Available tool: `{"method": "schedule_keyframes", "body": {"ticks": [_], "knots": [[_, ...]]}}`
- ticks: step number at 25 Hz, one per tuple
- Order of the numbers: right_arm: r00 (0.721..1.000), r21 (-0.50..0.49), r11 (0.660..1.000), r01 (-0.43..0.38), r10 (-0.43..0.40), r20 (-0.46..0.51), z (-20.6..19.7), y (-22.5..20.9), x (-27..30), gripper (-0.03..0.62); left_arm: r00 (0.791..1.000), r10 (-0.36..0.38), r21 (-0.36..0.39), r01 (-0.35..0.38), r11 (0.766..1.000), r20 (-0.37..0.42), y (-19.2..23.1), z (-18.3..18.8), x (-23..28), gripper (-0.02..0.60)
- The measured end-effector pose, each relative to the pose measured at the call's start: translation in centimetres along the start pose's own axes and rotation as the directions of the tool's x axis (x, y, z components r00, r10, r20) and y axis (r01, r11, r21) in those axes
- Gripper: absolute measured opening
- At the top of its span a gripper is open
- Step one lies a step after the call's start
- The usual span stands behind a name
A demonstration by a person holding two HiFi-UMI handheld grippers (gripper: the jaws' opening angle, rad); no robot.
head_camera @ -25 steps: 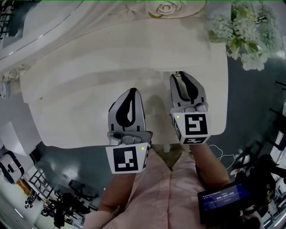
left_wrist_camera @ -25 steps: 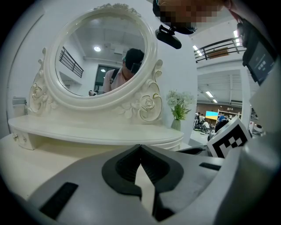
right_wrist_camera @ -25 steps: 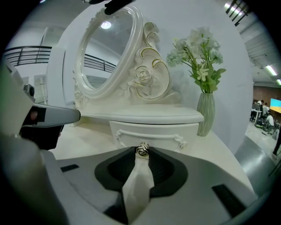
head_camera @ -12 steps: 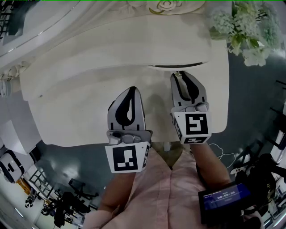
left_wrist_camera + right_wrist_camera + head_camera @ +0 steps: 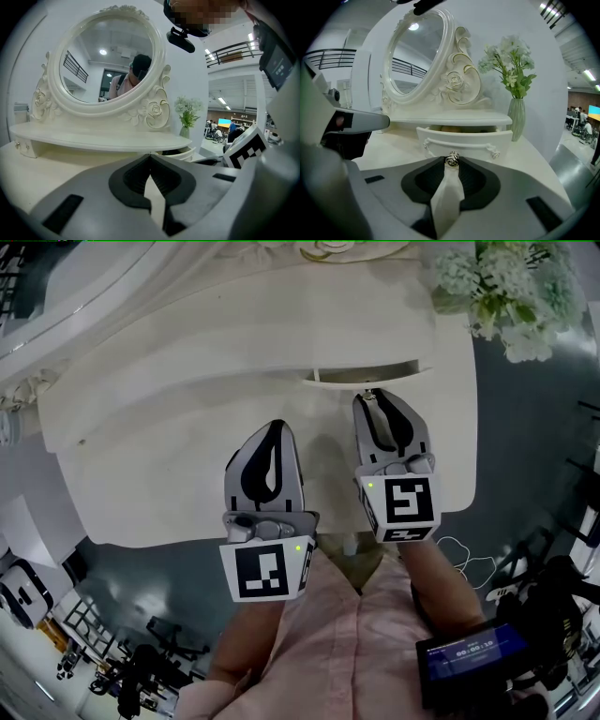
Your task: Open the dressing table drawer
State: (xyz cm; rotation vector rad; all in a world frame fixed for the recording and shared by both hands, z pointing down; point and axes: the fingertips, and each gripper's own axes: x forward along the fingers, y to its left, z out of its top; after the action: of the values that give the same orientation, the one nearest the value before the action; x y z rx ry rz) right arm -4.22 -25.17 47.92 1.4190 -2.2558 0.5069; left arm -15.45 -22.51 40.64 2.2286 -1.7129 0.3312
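The white drawer (image 5: pixel 464 140) under the dressing table's raised shelf (image 5: pixel 234 334) stands partly pulled out, with something yellowish showing inside. In the head view its curved front (image 5: pixel 366 377) juts from under the shelf. My right gripper (image 5: pixel 452 161) is shut on the drawer's silver rose-shaped knob (image 5: pixel 452 159) at the middle of the front; its fingertips (image 5: pixel 377 395) reach the drawer front. My left gripper (image 5: pixel 274 427) hovers over the tabletop to the left, shut with nothing in it, its tips meeting (image 5: pixel 150 155). From there the drawer (image 5: pixel 180 153) shows at the right.
An oval carved mirror (image 5: pixel 415 51) rises behind the shelf. A vase of white flowers (image 5: pixel 502 292) stands at the table's right end, close beside the drawer (image 5: pixel 516 117). The cream tabletop (image 5: pixel 169 474) spreads left of both grippers. The table's front edge lies under my wrists.
The drawer has slid out from under the shelf, with a dark gap now showing behind its front. My right gripper stays on the knob; the left one has not moved.
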Motion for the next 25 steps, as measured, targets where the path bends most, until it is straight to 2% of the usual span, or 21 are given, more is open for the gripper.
{"method": "schedule_keyframes", "body": {"ticks": [25], "knots": [[1.0, 0.001, 1.0, -0.004, 0.005, -0.009, -1.3, 0.7, -1.9, 0.104, 1.0, 0.002, 0.006, -0.002, 1.0, 0.005, -1.0, -0.4, -1.9, 0.021]]}}
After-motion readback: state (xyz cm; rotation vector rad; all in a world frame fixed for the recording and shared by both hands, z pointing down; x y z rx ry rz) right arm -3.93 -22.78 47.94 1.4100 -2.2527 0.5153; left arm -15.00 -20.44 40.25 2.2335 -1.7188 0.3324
